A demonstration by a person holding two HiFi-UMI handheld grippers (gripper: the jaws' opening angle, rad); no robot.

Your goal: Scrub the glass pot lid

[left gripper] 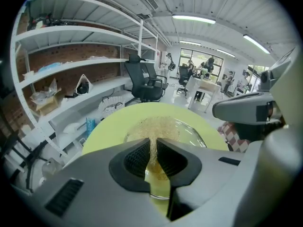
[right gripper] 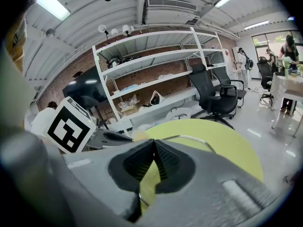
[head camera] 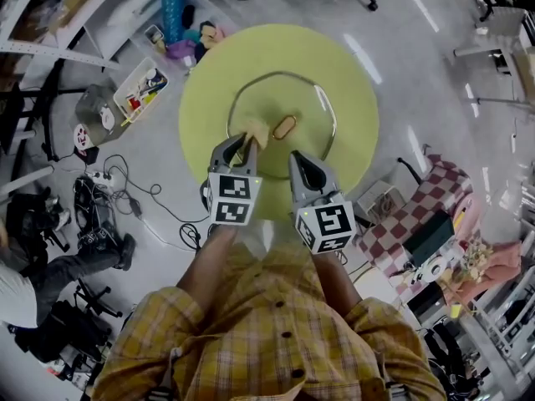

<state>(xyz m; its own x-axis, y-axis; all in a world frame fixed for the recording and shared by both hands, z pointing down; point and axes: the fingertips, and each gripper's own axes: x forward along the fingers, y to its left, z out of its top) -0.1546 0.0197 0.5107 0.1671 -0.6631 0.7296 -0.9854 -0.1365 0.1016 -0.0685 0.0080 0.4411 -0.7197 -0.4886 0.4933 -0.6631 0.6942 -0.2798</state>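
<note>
The round yellow-green table (head camera: 351, 73) fills the upper middle of the head view. The glass pot lid (head camera: 292, 98) lies flat at the table's centre, its metal rim all in sight. Nothing else shows on the tabletop.

The left gripper (head camera: 242, 144) sits over the lid's lower left edge. Its own view shows the jaws clamped on a thin tan fibrous scrubber (left gripper: 158, 126), which fans out beyond them above the glass. The right gripper (head camera: 303, 164) is at the lid's lower right edge with its jaws pressed together and nothing between them. The lid's oval knob (head camera: 284, 126) lies just right of the scrubber.

Scrubbing looks about to start or just under way; I cannot tell whether the scrubber touches the glass. The next move probably calls for pressing the scrubber down and stroking across the glass. The lid is loose and may slide, so the right gripper could steady the rim or the knob. The knob is the only obstacle to the strokes.

Off the table and clear of the work are a checkered seat (head camera: 435, 199) at right, a tray of small items (head camera: 140, 90) at upper left and floor cables (head camera: 125, 186) at left.
</note>
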